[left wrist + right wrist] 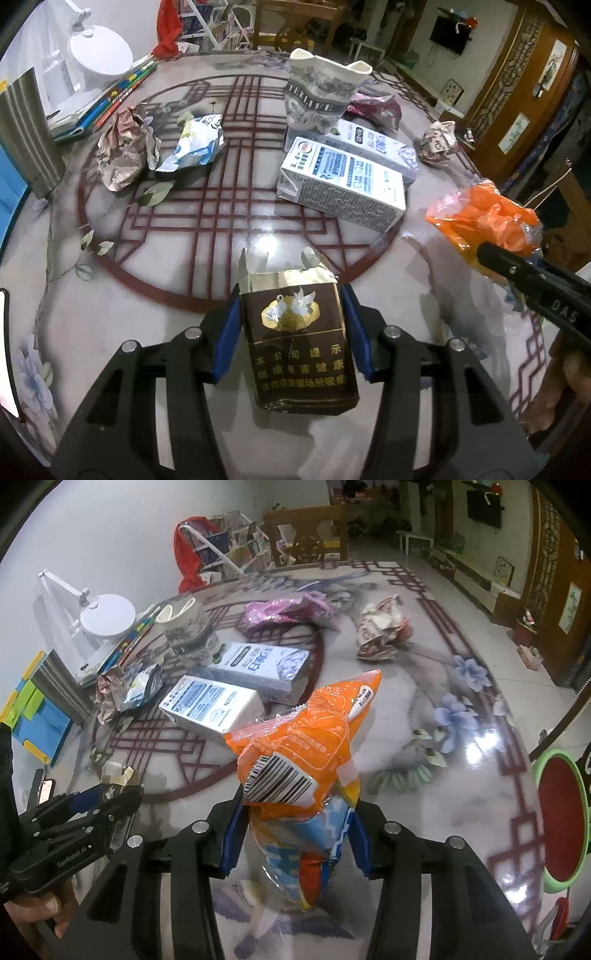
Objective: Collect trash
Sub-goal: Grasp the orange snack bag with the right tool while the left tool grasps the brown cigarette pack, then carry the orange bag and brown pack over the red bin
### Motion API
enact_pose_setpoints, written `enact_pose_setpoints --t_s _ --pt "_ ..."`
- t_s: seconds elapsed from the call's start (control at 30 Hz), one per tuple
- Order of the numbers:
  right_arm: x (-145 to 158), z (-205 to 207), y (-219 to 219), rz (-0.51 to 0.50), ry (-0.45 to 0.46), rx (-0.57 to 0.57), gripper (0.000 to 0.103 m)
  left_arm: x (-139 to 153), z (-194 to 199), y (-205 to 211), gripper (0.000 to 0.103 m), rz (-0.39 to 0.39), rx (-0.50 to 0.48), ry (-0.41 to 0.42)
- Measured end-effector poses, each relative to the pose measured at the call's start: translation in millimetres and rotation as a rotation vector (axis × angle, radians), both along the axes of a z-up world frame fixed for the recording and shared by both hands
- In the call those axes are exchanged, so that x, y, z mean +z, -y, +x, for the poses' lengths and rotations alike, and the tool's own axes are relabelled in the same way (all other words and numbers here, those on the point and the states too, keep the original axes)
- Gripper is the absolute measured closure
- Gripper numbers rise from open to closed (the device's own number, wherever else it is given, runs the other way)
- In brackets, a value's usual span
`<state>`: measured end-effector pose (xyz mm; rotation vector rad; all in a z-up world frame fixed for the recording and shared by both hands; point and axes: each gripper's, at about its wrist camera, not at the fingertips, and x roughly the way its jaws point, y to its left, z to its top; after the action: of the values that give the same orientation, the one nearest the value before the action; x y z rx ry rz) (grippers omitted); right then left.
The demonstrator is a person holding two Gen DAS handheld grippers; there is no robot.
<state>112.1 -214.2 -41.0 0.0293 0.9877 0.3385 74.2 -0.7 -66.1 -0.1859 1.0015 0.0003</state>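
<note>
Left tool (291, 339): matte black angular frame, twin ribbed linkage arms per side, round silver pivot pins, bright blue pads (225, 339) on the inner faces. Right tool (297, 829): same black build, same silver pins, blue pads (360, 840). White lettering along each black body. Dark sleeve (5, 775) at the left hand (35, 919).

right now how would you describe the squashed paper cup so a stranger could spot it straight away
Start at the round table with the dark red lattice pattern, then find the two white cartons lying flat near its middle. The paper cup stands upright just behind them; unlike the crumpled wrappers around it, it is tall, printed grey and white, with a dented rim.
</note>
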Motion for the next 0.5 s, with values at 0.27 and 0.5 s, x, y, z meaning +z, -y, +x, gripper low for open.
enact_pose_setpoints --t_s 0.27,0.5 --pt "21.2 -17.3 25.6 0.018 0.041 -0.032 0.057 22.3 -11.8 14.6 0.054 -0.003 -0.059 0.073" --pt "32.4 -26.8 51.2 0.028 0.066 -0.070 0.057 40.0 -13.6 38.2 0.054 0.012 -0.126 0.113"
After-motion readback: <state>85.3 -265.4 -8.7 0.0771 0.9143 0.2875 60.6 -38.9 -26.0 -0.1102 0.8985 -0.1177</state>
